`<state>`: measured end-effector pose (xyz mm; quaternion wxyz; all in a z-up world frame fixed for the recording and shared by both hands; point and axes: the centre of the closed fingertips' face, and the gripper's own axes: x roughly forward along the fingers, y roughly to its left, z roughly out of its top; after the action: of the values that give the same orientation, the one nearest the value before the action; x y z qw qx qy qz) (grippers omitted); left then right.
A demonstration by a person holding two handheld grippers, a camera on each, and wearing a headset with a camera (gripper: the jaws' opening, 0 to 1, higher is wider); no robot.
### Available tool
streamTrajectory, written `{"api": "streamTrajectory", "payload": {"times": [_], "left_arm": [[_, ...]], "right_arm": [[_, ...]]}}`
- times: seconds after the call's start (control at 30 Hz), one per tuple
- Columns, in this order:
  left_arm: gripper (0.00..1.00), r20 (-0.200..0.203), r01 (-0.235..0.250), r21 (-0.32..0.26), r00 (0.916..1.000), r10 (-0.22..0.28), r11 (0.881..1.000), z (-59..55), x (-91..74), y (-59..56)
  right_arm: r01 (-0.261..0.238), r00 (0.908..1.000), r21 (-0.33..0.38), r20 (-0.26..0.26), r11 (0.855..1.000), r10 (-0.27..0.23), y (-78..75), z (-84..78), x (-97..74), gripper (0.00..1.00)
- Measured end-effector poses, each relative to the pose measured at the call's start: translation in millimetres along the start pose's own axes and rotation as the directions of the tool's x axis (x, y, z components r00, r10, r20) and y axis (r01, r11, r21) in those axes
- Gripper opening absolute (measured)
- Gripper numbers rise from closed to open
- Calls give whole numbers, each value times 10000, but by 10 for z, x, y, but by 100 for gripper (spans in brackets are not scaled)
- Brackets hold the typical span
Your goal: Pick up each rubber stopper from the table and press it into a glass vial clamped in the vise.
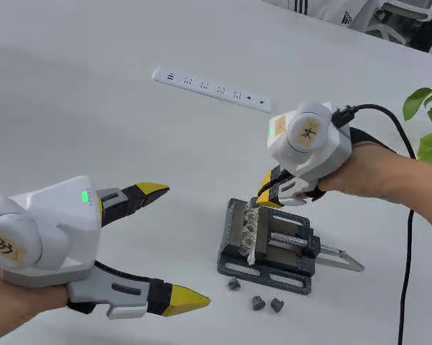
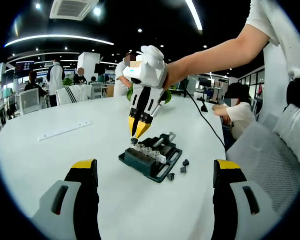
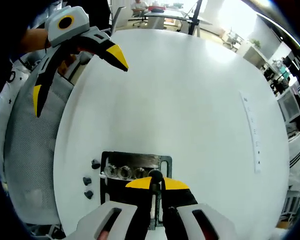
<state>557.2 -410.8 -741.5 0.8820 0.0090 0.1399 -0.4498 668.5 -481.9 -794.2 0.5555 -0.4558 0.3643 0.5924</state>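
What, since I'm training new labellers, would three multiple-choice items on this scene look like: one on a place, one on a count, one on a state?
1. Where do the loose stoppers lie?
A on top of the vise; B on the table beside the vise; C in a tray.
2. How many stoppers lie loose?
A one; B two; C three.
3. The left gripper is:
A open; B shut on a stopper; C shut on a vial.

1 B: they sit on bare tabletop at the vise's foot.
2 C: three dark plugs show there.
3 A: its jaws stand wide apart, holding nothing.
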Motion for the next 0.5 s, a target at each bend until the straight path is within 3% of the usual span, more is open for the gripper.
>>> {"api": "streamTrajectory", "payload": {"times": [0.2,0.5], "left_arm": [[96,-44,67,61,10000,-66,10000,16,7,-29],[96,-183,213,217,9996,-209,9995,46,7,-86]], "right_arm": [[135,9992,296,375,9995,-146,6,14,-66,7],[664,9916,859,1048,9941,-753,21,22,-279,12]]}}
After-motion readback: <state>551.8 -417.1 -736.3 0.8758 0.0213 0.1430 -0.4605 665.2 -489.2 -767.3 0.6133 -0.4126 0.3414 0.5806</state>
